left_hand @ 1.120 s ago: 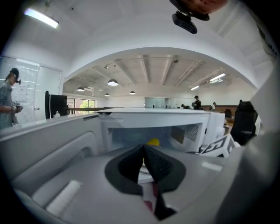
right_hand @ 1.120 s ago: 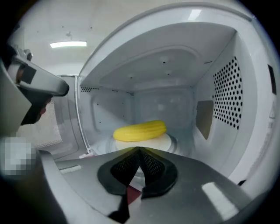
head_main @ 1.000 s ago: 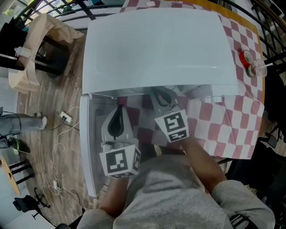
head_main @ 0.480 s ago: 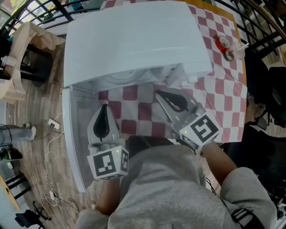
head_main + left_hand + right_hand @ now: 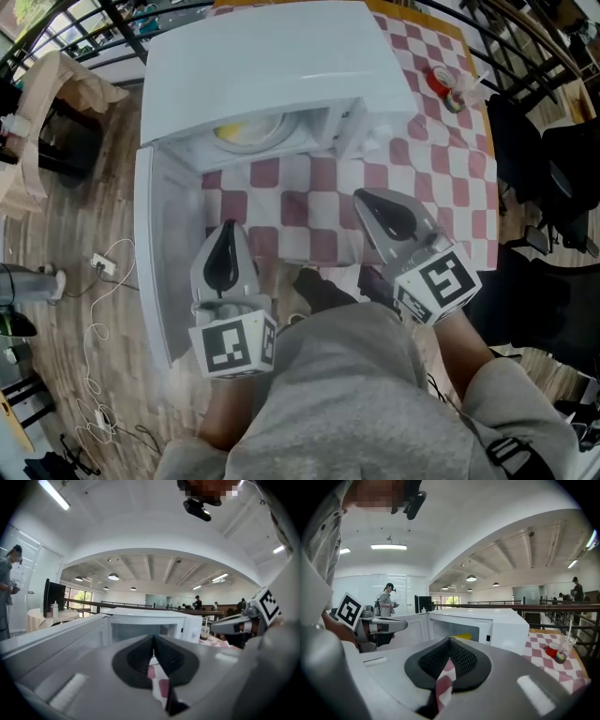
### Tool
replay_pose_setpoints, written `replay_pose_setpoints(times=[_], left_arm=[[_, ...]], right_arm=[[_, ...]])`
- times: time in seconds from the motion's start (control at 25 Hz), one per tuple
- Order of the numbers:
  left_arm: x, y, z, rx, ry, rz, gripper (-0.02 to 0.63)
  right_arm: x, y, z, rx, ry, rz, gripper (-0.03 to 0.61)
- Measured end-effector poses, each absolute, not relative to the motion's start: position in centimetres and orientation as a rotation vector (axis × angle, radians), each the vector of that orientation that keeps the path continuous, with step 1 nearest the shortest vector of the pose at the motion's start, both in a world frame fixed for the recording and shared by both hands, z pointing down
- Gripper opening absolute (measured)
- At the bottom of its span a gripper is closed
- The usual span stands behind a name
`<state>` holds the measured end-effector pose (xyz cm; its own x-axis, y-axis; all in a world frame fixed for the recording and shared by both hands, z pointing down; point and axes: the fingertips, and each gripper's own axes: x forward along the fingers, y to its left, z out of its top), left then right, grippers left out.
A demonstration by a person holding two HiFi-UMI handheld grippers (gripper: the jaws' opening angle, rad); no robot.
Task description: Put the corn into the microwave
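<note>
Head view: white microwave [image 5: 272, 66] sits on a red-and-white checked tablecloth [image 5: 309, 202], with its door [image 5: 155, 244] swung open to the left. The corn [image 5: 242, 134] lies inside the cavity (only a yellow patch shows under the top edge), and it shows yellow in the right gripper view too [image 5: 461, 636]. The left gripper [image 5: 226, 234] is clenched with its jaws together and nothing between them. It sits in front of the open door. The right gripper [image 5: 367, 199] is also clenched and empty, over the tablecloth, well apart from the corn. A plastic cup with a straw [image 5: 565, 648] stands right of the microwave.
</note>
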<state>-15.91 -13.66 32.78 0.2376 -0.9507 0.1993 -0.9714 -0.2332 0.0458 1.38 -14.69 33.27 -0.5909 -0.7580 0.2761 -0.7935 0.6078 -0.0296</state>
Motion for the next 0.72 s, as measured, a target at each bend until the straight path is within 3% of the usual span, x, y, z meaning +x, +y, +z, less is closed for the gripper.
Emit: replay_pose_setpoints(times=[0.44, 0.72], left_arm=[[-17.4, 0.0, 31.4, 2.363, -1.864, 0.132, 0.009], [-15.8, 4.9, 31.1, 2.369, -1.838, 0.147, 0.009]], right_arm=[[-0.1, -1.7, 30.8, 1.343, -2.636, 0.174, -0.002], [2.7, 3.7, 31.0, 1.342, -2.600, 0.191, -0.002]])
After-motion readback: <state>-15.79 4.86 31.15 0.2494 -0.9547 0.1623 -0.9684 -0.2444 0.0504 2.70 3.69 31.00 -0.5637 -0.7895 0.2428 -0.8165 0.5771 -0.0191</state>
